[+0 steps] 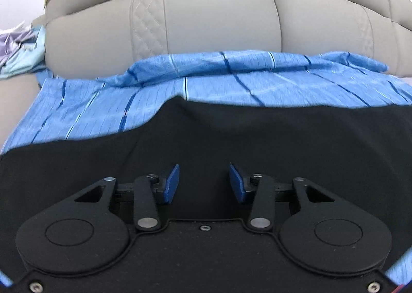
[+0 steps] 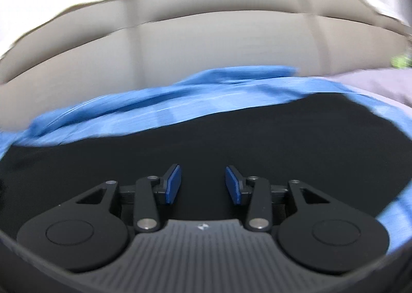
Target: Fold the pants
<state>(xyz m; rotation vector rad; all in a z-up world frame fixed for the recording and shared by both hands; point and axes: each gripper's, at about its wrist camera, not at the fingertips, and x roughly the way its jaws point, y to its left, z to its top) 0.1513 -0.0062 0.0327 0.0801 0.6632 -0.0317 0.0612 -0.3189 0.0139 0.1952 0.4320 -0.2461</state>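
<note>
Black pants lie spread over a blue striped sheet on a sofa seat. In the left wrist view my left gripper hovers over the black cloth, its blue pads apart with nothing pinched between them. The right wrist view is blurred. It shows the same pants on the sheet, with my right gripper above them, its jaws also apart and no cloth gripped. The near part of the pants is hidden under both gripper bodies.
The beige sofa backrest rises right behind the sheet; it also shows as the backrest in the right view. A heap of pale clothes lies at far left. A lilac cloth lies at the right.
</note>
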